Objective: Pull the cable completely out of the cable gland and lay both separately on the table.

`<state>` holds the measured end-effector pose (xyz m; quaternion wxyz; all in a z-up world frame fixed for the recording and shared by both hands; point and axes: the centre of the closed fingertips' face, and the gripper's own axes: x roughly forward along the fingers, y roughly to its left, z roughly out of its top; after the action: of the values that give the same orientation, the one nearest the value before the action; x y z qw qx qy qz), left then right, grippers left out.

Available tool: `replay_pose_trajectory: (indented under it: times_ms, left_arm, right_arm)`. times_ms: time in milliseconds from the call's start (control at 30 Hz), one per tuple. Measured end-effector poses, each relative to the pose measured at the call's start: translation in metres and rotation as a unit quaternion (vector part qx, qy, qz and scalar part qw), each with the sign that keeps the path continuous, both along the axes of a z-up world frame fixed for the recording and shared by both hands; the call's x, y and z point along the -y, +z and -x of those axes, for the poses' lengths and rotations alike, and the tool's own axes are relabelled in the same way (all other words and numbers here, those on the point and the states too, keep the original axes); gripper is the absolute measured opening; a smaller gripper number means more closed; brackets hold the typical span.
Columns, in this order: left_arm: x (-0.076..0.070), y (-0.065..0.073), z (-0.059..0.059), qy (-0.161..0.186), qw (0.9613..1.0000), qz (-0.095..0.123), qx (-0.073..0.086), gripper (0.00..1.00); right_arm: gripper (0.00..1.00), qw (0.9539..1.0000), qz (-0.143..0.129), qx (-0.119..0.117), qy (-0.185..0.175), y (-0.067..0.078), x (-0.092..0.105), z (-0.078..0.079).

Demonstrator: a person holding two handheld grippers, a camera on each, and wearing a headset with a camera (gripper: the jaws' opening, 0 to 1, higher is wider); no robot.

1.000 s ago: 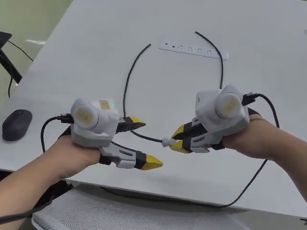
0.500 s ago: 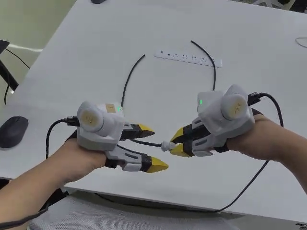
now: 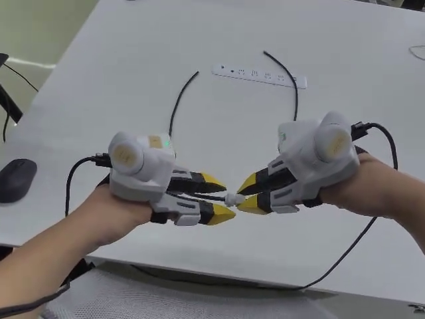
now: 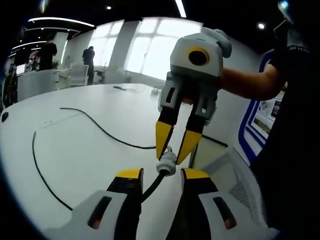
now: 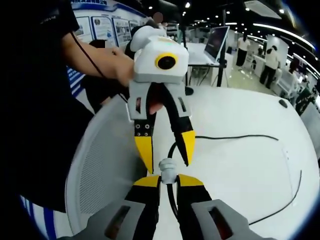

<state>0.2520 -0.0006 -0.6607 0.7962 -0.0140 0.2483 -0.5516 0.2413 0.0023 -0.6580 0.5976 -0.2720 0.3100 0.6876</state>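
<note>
White plastic cable gland (image 3: 232, 199) sits at lower centre of the head view, between the two sets of yellow jaw tips. My right gripper (image 3: 248, 195) is clamped on it. In the right gripper view its jaws stand close together with the gland pinched at their tips and projecting beyond them.

My left gripper (image 3: 225, 198) faces it from the left of the frame, tip to tip. Its jaws are apart and straddle the black cable (image 3: 174, 109) just behind the gland. In the left gripper view the cable runs through the gap between them, and I cannot tell whether either jaw touches it.

Cable remains seated in the gland. From there it passes behind the left gripper, then curves up the white counter (image 3: 133, 66) to a free end at upper centre of the head view.

A white power strip (image 3: 259, 75) lies to the right of that end. A dark mouse (image 3: 14, 179) rests at the left edge of the frame, well apart from the work.
</note>
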Motion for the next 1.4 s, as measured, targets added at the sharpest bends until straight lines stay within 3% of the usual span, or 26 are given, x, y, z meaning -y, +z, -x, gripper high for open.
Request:
replay_pose_trajectory:
  times_ms: [300,533,667,933,1000,1200,1400]
  left_arm:
    - [0.003,0.0017,-0.0024,-0.006,1.0,0.003,0.006,0.24]
    - [0.0087,0.0023,0.0023,-0.019,0.9997,0.004,0.016,0.18]
    - [0.01,0.0014,0.0026,-0.021,0.9995,0.001,0.022,0.16]
    - [0.0089,0.0038,0.0012,-0.014,0.9998,0.015,0.006,0.16]
    - [0.0092,0.0035,0.0009,-0.013,0.9998,0.014,0.01,0.16]
    - [0.0086,0.0032,0.0026,-0.011,0.9999,0.012,0.0,0.15]
    - [0.0087,0.0032,0.0055,-0.019,0.9998,0.009,-0.007,0.15]
  right_arm:
    - [0.06,1.0,-0.003,-0.006,0.005,0.0011,0.0025,0.0015]
    - [0.06,0.9998,-0.014,-0.01,0.009,-0.0008,0.0063,0.001]
    - [0.06,0.9996,-0.02,0.001,0.022,-0.0022,0.007,0.0015]
    - [0.06,0.9977,-0.035,0.032,0.047,-0.0023,0.0075,-0.0011]
    - [0.06,0.9973,-0.038,0.038,0.05,-0.003,0.0078,-0.0018]
    - [0.07,0.9946,-0.054,0.069,0.056,-0.0043,0.0073,0.0013]
    - [0.08,0.9957,-0.064,0.057,0.034,-0.0044,0.0072,0.0016]
